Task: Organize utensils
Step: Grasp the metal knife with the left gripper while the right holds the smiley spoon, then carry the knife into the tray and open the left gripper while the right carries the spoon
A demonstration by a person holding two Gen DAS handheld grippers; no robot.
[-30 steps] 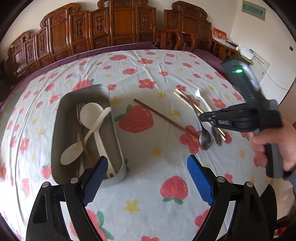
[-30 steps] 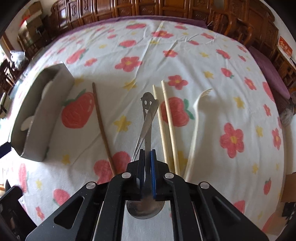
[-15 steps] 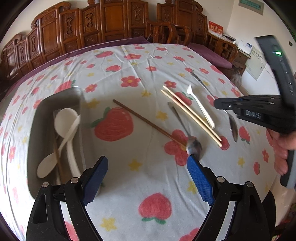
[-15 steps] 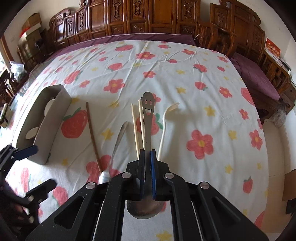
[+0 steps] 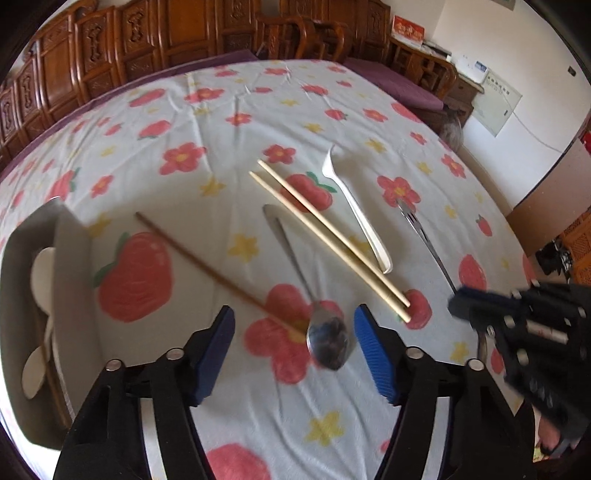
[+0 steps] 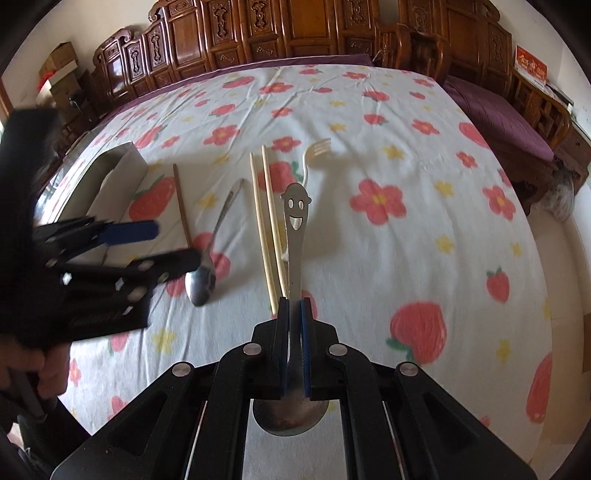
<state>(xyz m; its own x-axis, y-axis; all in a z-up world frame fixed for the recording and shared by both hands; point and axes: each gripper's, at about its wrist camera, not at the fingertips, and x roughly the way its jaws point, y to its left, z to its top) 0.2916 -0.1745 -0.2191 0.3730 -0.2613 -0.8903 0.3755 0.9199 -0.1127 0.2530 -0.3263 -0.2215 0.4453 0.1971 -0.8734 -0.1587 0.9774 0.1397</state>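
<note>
You get almost no readable text here. Red sign on cabinet at back wall, left wrist view: yellow characters, too blurred to read. Same red sign in right wrist view: also illegible. White panel on wall: faint print, unreadable. Left gripper body: raised lettering, smeared by motion, cannot read.

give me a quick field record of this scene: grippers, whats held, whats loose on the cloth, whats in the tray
left gripper: jaws open and just closing in, spoon bowl between them, not gripped
right gripper: shut on smiley spoon, handle pointing away
loose on cloth: metal spoon, brown chopstick, pale chopstick pair, white fork
tray: at left, holds white spoons
tablecloth: strawberries and flowers
</note>
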